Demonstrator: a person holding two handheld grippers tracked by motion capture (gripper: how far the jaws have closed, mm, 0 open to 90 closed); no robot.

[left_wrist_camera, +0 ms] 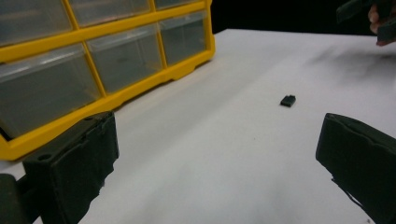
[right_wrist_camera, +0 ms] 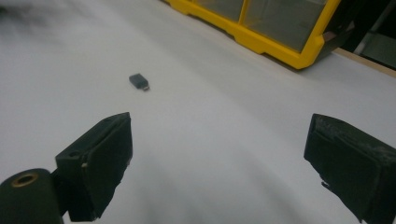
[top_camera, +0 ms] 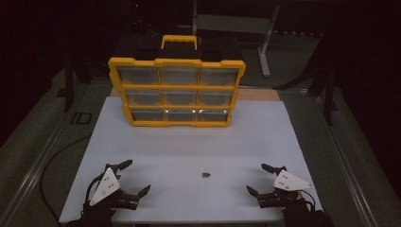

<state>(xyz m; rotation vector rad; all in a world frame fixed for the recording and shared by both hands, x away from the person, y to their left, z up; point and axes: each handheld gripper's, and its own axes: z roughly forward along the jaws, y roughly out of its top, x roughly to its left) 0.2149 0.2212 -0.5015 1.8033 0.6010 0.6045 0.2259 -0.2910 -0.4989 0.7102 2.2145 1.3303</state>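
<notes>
A small black adapter-like part [top_camera: 205, 175] lies flat on the white table [top_camera: 189, 142], between my two grippers. It also lies ahead of each gripper's own jaws: part [left_wrist_camera: 288, 100], part [right_wrist_camera: 139, 82]. My left gripper [top_camera: 137, 177] rests near the table's front left corner, jaws wide open and empty [left_wrist_camera: 219, 163]. My right gripper [top_camera: 257, 178] rests near the front right corner, jaws also wide open and empty [right_wrist_camera: 219, 158]. A yellow organizer case [top_camera: 177, 90] with clear drawers stands upright at the back of the table.
The case has a yellow handle [top_camera: 179, 41] on top and three rows of drawers facing me. A cable [top_camera: 52, 165] trails on the floor to the left. Metal frame legs [top_camera: 267, 42] stand behind the table. The table's front edge runs just under both hands.
</notes>
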